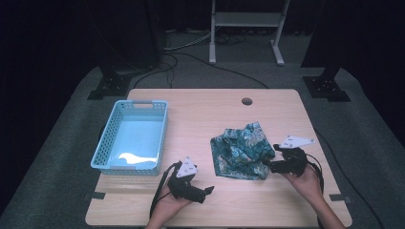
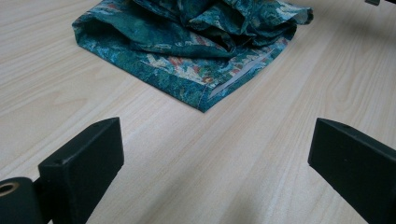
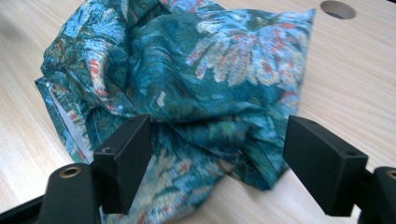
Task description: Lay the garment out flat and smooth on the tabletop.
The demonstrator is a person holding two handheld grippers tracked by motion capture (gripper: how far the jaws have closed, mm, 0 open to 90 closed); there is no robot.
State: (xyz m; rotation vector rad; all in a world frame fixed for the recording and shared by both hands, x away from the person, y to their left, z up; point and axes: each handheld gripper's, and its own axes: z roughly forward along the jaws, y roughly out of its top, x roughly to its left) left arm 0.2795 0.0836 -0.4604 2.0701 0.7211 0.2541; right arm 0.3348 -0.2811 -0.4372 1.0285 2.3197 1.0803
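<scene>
A crumpled teal cloth with a flower print (image 1: 241, 151) lies on the wooden table (image 1: 200, 114), right of centre. My right gripper (image 1: 267, 164) is at the cloth's right edge, open, its jaws spread wide over the bunched fabric (image 3: 205, 88) with cloth lying between them. My left gripper (image 1: 208, 190) rests low near the table's front, left of the cloth, open with bare wood between its jaws. In the left gripper view the folded corner of the cloth (image 2: 196, 65) lies a little ahead of the jaws, apart from them.
A light blue plastic basket (image 1: 131, 137) stands at the table's left side with something white inside. A round cable hole (image 1: 247, 101) sits near the far edge. Beyond the table are a white frame (image 1: 246, 24) and floor cables.
</scene>
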